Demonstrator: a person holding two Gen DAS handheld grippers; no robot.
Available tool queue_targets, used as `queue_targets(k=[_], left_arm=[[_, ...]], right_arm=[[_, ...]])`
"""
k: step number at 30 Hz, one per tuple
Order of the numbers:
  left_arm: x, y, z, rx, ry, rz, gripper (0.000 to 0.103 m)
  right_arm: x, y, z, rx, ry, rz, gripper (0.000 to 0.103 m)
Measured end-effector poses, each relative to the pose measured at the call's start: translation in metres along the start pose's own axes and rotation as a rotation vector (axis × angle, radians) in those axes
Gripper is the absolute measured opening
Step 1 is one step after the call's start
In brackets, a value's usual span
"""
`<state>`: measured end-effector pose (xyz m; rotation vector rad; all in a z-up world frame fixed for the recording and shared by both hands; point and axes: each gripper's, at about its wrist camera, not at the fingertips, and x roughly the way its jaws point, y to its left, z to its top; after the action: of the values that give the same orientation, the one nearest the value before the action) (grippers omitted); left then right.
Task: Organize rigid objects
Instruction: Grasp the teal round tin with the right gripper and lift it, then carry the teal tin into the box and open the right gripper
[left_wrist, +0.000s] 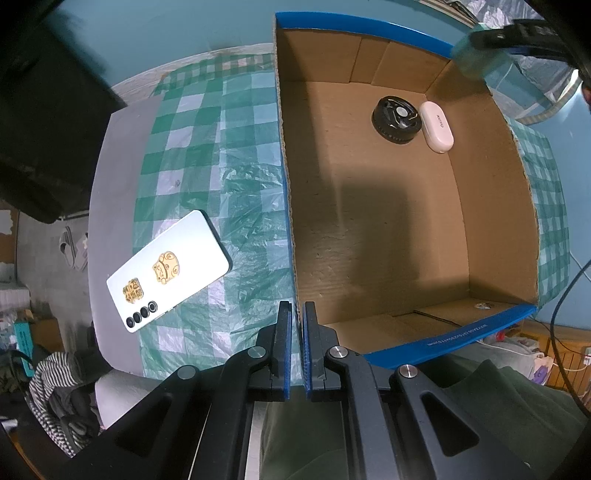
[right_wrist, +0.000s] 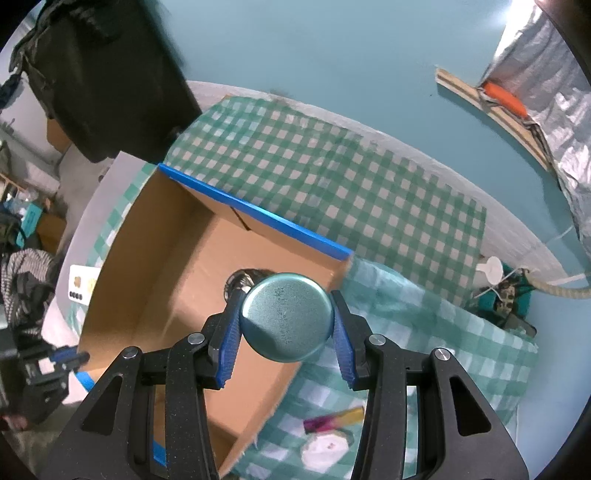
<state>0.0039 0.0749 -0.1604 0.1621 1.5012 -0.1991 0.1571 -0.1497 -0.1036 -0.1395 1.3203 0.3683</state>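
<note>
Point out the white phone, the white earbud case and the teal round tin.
white phone (left_wrist: 168, 269), left wrist view, middle of its back.
white earbud case (left_wrist: 437, 126), left wrist view, centre of its lid.
teal round tin (right_wrist: 286, 321), right wrist view, centre of its flat face.

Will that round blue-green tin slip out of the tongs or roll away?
The tin looks hard and smooth, so it might slip. The right tongs pinch only its curved sides. Set on edge in the box, it could roll.

Matt corrugated cardboard box (left_wrist: 369, 221), crinkled glossy plastic tablecloth (left_wrist: 221, 155), satin teal metal tin (right_wrist: 286, 316)
</note>
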Motion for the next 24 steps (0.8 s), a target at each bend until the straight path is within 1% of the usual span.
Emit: queue_targets(k=[9, 14, 24], left_arm=[[-0.001, 0.001, -0.003, -0.008, -0.01, -0.004, 0.005], [-0.003, 0.003, -0.004, -0.011, -0.015, -0.011, 0.005], [-0.002, 0.006, -0.005, -0.007, -0.013, -0.043, 0.005]], right_arm=[[0.041, 0.007, 0.016, 0.017, 0.047, 0.007, 0.044], [0.06, 0.011, 0.02, 0.02, 0.077, -0.009, 0.044], [0.077, 0.008, 0.023, 0.043, 0.093, -0.041, 0.044]])
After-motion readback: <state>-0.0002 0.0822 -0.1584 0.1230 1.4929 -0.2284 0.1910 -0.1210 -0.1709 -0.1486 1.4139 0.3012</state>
